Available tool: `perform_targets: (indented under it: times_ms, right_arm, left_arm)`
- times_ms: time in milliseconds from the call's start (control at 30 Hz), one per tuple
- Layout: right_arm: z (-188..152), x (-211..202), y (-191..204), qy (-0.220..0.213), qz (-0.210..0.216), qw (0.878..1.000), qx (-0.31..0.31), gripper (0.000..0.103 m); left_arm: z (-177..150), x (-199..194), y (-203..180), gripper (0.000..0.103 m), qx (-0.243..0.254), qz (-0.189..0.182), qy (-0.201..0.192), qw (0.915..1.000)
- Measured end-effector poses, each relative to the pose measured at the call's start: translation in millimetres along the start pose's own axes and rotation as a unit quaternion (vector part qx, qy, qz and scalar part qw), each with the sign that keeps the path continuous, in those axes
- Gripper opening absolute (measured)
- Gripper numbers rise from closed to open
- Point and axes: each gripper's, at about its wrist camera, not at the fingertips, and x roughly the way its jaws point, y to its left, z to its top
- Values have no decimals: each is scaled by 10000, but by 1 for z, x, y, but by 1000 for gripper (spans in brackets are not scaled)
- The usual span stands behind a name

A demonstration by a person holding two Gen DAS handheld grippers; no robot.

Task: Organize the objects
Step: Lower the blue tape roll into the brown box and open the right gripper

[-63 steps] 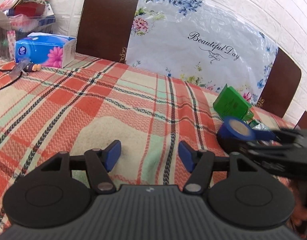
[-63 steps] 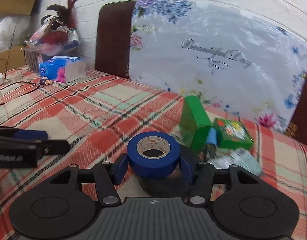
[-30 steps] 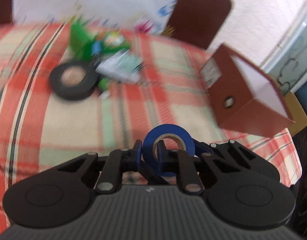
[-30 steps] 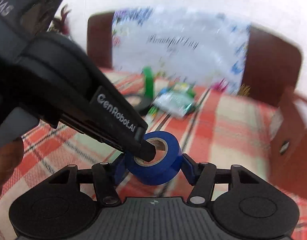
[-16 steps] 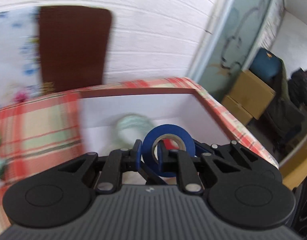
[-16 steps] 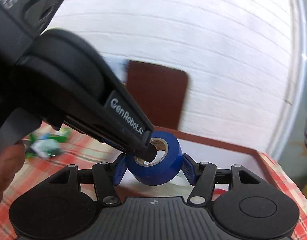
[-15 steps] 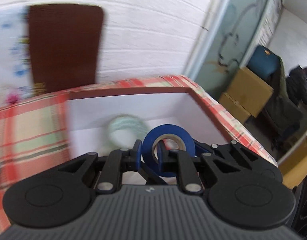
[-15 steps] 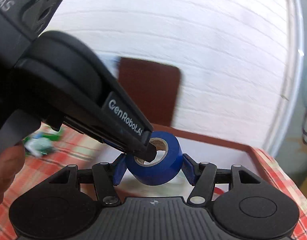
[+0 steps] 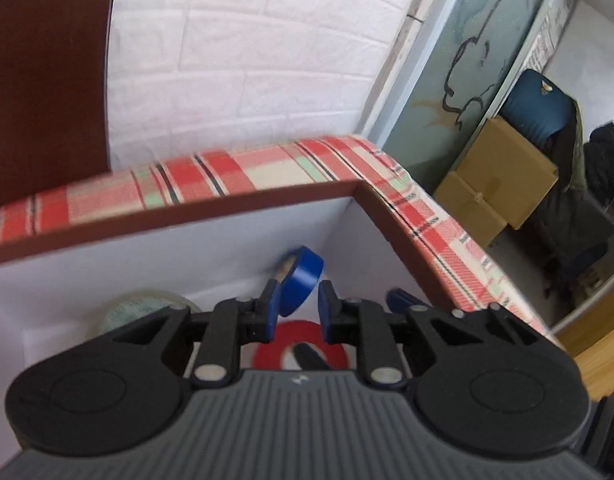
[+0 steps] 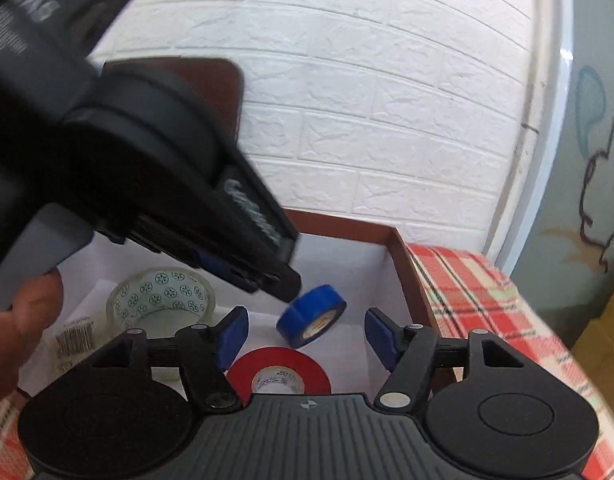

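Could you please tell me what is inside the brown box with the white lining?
Inside the box: a clear patterned tape roll, a red tape roll and a blue tape roll. The grippers cover its near floor.

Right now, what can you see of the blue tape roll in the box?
The blue glossy plastic tape roll with a pale printed core is loose and tilted inside the white-lined brown cardboard box, beyond a red tape roll. It hangs just past the left gripper's tip, ahead of the right gripper's open jaws. No pad visibly touches it.
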Motion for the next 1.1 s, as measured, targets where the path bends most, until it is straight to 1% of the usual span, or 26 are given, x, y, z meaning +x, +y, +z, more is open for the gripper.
perform_targets:
  times_ms: [67,133,200,300,367,433,500,567,700,733,767,833,900,1000,1100]
  right_arm:
    - [1,-9,-2,-91,-7,9998,179,60]
    - [3,-21,-1,-195,-59,9995,251,61]
    - [4,-32,4,-258,-71,9991,322,62]
    - [5,-49,8,-362,-84,9985,404,62]
    - [7,-59,24,-466,-80,9977,478,62]
    - [4,-71,17,-521,-68,9969,593,62]
    - [1,-79,22,-564,-14,9960,691,62]
    - [-7,-95,27,-611,21,9954,736,62]
    - [-28,-127,31,-813,131,9937,761,61]
    - [-34,-132,38,-840,160,9935,746,61]
    - [-39,-132,48,-800,187,9939,739,61]
    - [-51,-132,65,-545,370,9950,750,62]
    - [-63,-128,85,-288,575,9958,649,62]
    - [-72,-113,118,101,883,9949,469,62]
    - [-72,-101,152,407,1307,9901,318,60]
  left_arm:
    - [-3,-5,-3,22,124,138,1,9998]
    - [-5,-15,-2,22,75,92,-54,9999]
    - [-8,-31,-1,22,15,44,-170,9998]
    - [-16,-59,-2,22,46,106,-356,9993]
    - [-25,-79,-2,22,97,150,-473,9987]
    - [-35,-96,0,23,120,242,-568,9980]
    - [-48,-112,4,23,93,257,-601,9978]
    - [-61,-126,11,23,17,296,-623,9976]
    - [-94,-160,34,23,-137,431,-728,9963]
    - [-103,-169,42,23,-216,469,-755,9958]
    - [-112,-178,51,23,-319,481,-787,9952]
    - [-133,-192,75,23,-543,609,-807,9934]
    - [-155,-199,101,23,-771,859,-718,9907]
    - [-186,-202,142,23,-1185,1230,-451,9843]
    - [-210,-214,178,23,-1317,1752,-450,9747]
